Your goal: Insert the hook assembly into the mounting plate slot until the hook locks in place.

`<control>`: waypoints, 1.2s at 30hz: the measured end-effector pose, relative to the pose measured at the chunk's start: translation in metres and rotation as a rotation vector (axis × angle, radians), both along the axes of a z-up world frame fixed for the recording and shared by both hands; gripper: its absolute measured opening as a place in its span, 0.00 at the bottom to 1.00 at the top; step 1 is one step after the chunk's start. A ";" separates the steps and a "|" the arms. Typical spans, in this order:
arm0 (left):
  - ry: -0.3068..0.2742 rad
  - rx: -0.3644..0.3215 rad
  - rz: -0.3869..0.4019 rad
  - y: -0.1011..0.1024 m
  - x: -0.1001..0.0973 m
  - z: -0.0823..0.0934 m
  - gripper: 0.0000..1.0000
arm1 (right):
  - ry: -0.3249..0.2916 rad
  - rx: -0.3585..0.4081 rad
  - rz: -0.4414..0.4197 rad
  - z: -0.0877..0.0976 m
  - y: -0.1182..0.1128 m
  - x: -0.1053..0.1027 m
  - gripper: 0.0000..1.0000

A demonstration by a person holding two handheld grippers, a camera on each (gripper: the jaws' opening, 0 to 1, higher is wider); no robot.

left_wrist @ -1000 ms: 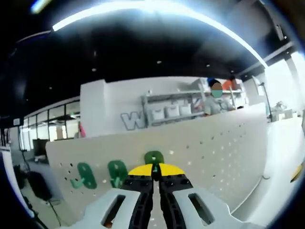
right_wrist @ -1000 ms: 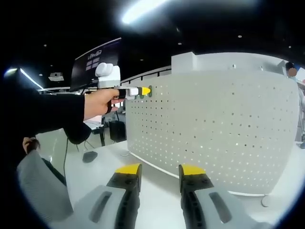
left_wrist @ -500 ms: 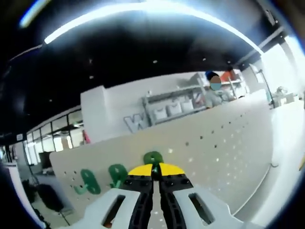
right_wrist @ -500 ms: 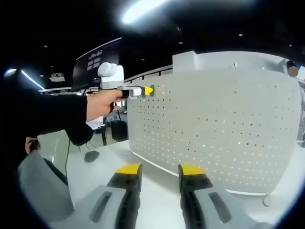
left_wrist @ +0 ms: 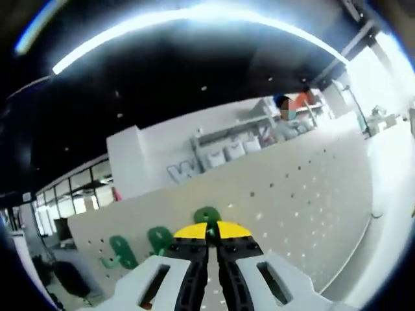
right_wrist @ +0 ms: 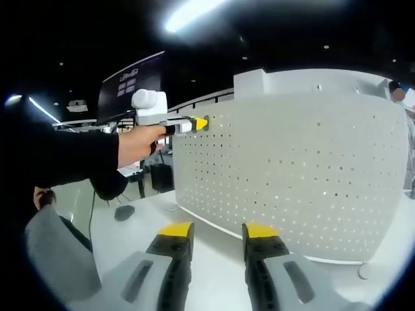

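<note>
Left gripper (left_wrist: 212, 234): jaws clenched on green hook (left_wrist: 207, 216), held against upper edge region of white perforated mounting plate (left_wrist: 305, 194). Two further green hooks (left_wrist: 159, 238) already seated on plate, just beside. In right gripper view, left gripper (right_wrist: 198, 123) pressed to plate (right_wrist: 292, 175) near top left corner. Right gripper (right_wrist: 215, 234): jaws released, empty, low above white table (right_wrist: 214, 243), apart from plate. Recommended handling, as judged: hook kept square to slot, pushed straight in, grip retained until lock felt; right gripper kept clear.
</note>
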State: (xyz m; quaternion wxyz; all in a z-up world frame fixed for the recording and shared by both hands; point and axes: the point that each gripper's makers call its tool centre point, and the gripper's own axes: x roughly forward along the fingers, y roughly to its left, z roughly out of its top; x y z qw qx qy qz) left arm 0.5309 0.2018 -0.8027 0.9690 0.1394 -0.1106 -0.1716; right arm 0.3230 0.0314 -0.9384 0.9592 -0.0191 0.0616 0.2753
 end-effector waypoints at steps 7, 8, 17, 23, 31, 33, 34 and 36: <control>0.002 -0.082 -0.047 0.000 0.002 0.001 0.04 | 0.004 -0.003 0.000 -0.002 0.000 0.000 0.28; -0.015 -0.001 -0.018 0.000 0.002 0.001 0.03 | 0.004 -0.002 -0.001 -0.002 -0.001 0.000 0.28; 0.008 -0.078 -0.020 -0.002 0.002 0.001 0.04 | 0.014 -0.008 0.007 -0.005 0.002 0.000 0.27; -0.011 -0.048 0.021 -0.002 0.002 0.001 0.04 | 0.017 -0.004 0.010 -0.005 0.002 0.000 0.27; 0.009 -0.127 0.009 0.001 -0.001 0.000 0.04 | 0.025 0.024 0.010 -0.005 0.001 0.001 0.27; 0.023 -0.130 0.007 0.001 -0.001 0.000 0.04 | 0.026 0.024 0.012 -0.005 0.002 0.001 0.27; 0.027 -0.129 0.007 0.001 -0.001 -0.001 0.04 | 0.026 0.023 0.013 -0.005 0.002 0.000 0.27; 0.040 -0.130 0.008 0.001 -0.001 -0.003 0.04 | 0.025 0.021 0.015 -0.005 0.003 0.000 0.27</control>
